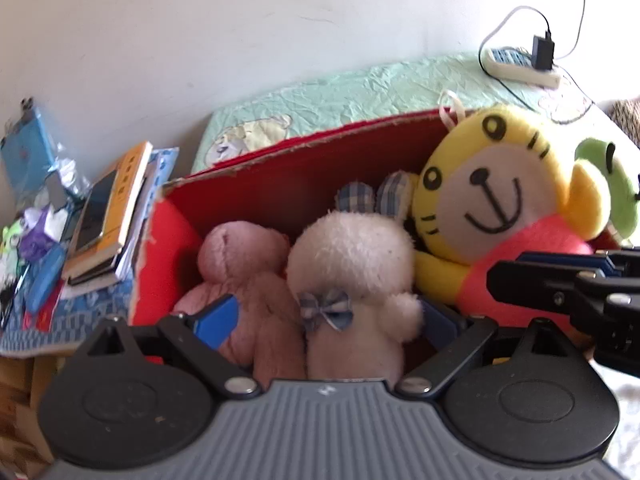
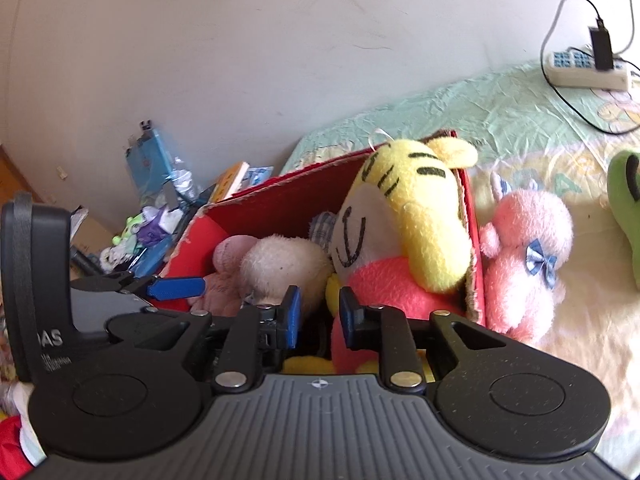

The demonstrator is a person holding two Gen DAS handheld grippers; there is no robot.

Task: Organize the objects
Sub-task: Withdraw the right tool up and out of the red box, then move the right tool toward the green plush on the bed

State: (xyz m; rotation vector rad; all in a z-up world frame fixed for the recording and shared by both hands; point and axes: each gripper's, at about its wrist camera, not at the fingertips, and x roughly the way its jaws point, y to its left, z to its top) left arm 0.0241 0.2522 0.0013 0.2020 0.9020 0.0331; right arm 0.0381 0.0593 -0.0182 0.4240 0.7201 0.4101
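Left gripper [image 1: 324, 320]: spread wide, straddling pink bear [image 1: 244, 276] and cream bear [image 1: 352, 268], clamping neither.
Right gripper [image 2: 318, 316]: parted narrowly, empty, just short of yellow tiger [image 2: 404, 232].
Red box [image 1: 280, 188]: ahead of both grippers, three toys crowded inside.
Pink bunny [image 2: 524, 256]: right of right gripper, outside box on bed [image 2: 540, 128].
Risk: tiger leans over box edge; a nudge likely topples it out.
Risk: little room remains, so adding bunny may dislodge others.

We hold our right hand-held gripper [image 2: 318, 318] slightly parted before the red box [image 2: 474, 240], where a yellow tiger toy [image 2: 416, 220] leans beside a cream plush [image 2: 280, 264]. A pink plush [image 2: 528, 256] sits outside on the bed [image 2: 520, 120], touching the box wall.
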